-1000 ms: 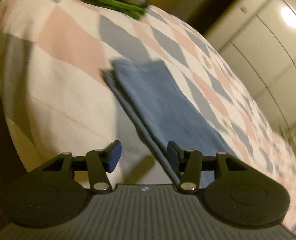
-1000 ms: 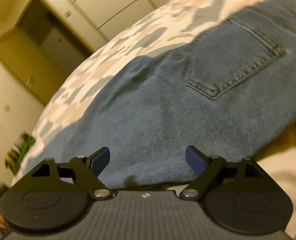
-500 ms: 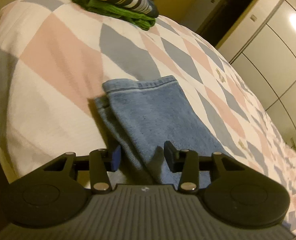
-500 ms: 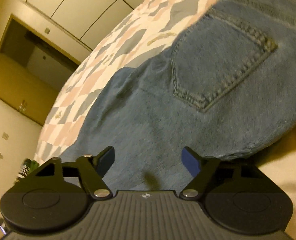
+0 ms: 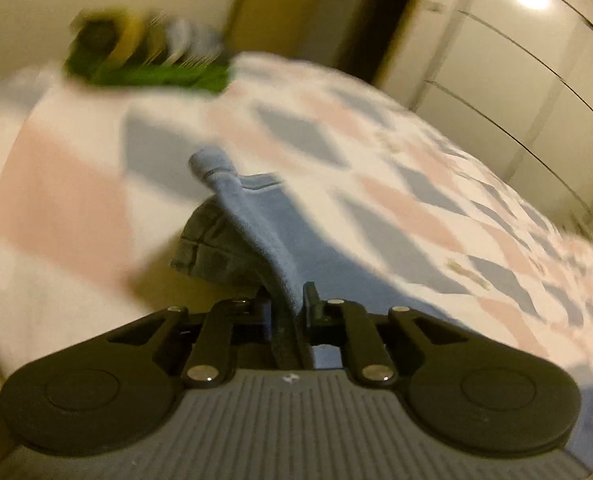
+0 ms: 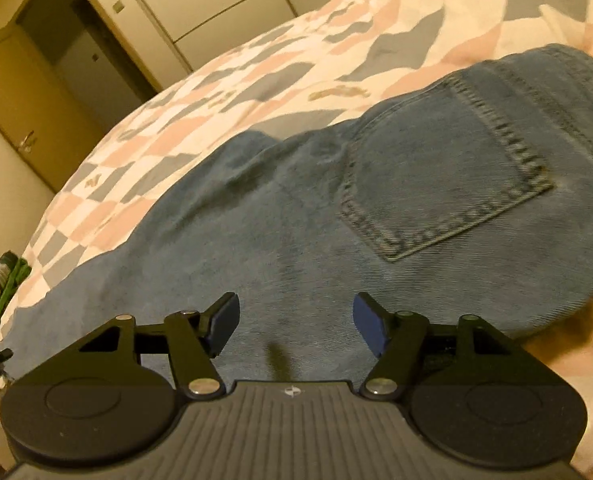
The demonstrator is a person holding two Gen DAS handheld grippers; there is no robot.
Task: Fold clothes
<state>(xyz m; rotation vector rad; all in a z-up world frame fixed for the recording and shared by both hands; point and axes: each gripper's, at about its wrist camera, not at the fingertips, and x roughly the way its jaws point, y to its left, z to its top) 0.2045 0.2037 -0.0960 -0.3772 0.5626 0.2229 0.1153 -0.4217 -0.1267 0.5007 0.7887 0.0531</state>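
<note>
The left hand-held gripper (image 5: 287, 304) was clamped on the leg end of the jeans (image 5: 256, 216), with denim pinched between its jaws and the hem lifted off the bed (image 5: 76, 184). The right hand-held gripper (image 6: 294, 322) stood with jaws apart above the seat of the jeans (image 6: 296, 220), touching nothing; the back pocket (image 6: 448, 172) lay at 1 o'clock.

The step in hand appeared to be the lengthwise fold, legs toward waist. The next move likely called for carrying the hem over the seat while the right unit steadied the waist.

Open bedspread extended from 12 to 3 o'clock. A folded pile (image 5: 144, 56) lay at 11 o'clock, well apart. The bed edge ran close at 9 o'clock.
</note>
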